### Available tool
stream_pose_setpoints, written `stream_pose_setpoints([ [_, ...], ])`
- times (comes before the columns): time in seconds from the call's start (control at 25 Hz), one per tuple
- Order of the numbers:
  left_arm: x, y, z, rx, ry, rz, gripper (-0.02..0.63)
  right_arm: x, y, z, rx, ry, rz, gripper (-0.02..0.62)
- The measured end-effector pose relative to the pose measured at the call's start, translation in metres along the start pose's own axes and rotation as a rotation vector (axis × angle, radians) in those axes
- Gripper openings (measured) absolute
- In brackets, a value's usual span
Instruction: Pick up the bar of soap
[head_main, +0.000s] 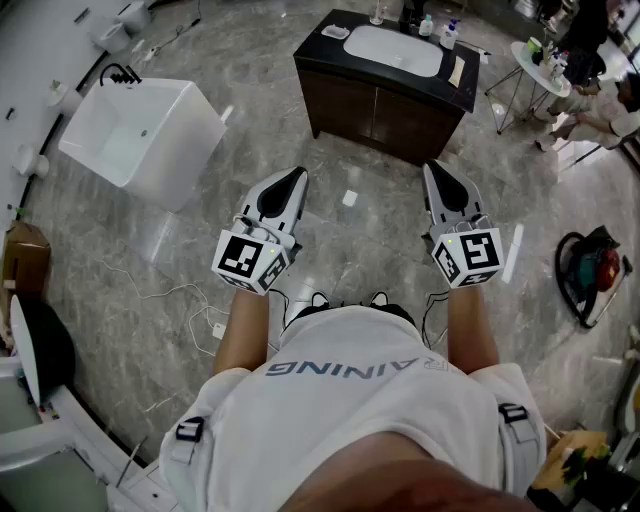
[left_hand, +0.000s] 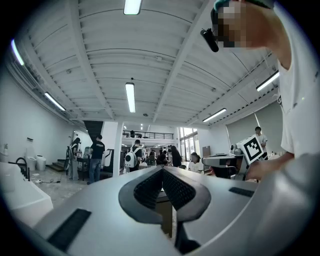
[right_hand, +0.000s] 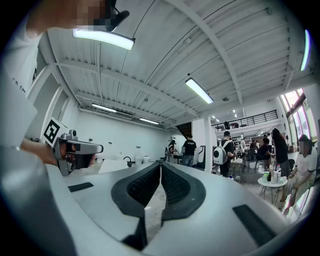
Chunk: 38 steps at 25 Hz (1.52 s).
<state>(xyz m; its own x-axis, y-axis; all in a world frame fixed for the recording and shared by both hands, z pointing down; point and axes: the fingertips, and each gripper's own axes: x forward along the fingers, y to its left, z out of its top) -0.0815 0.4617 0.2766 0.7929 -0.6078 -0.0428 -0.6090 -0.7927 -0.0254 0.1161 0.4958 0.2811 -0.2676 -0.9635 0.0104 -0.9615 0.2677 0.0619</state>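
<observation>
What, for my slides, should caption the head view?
Both shut, left gripper and right gripper face a dark wooden vanity cabinet.

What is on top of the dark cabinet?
A white sink, some bottles behind it, a small dish at the left and a tan strip at the right. What lies in the dish is too small to tell.

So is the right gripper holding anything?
No, the right gripper has its fingers shut together with nothing between them.
</observation>
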Motion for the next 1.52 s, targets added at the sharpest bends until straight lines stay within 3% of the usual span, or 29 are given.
stream_pose_setpoints([
  [0.84,-0.006,0.023,-0.004,-0.010,-0.003,0.004,0.009,0.022,0.012,-0.003,-0.001,0.019,0.005,0.021],
  [1.52,-0.058,0.113,-0.025,-0.036,-0.001,0.030,0.008,0.084,0.086,-0.012,-0.008,0.043,-0.002,0.021],
])
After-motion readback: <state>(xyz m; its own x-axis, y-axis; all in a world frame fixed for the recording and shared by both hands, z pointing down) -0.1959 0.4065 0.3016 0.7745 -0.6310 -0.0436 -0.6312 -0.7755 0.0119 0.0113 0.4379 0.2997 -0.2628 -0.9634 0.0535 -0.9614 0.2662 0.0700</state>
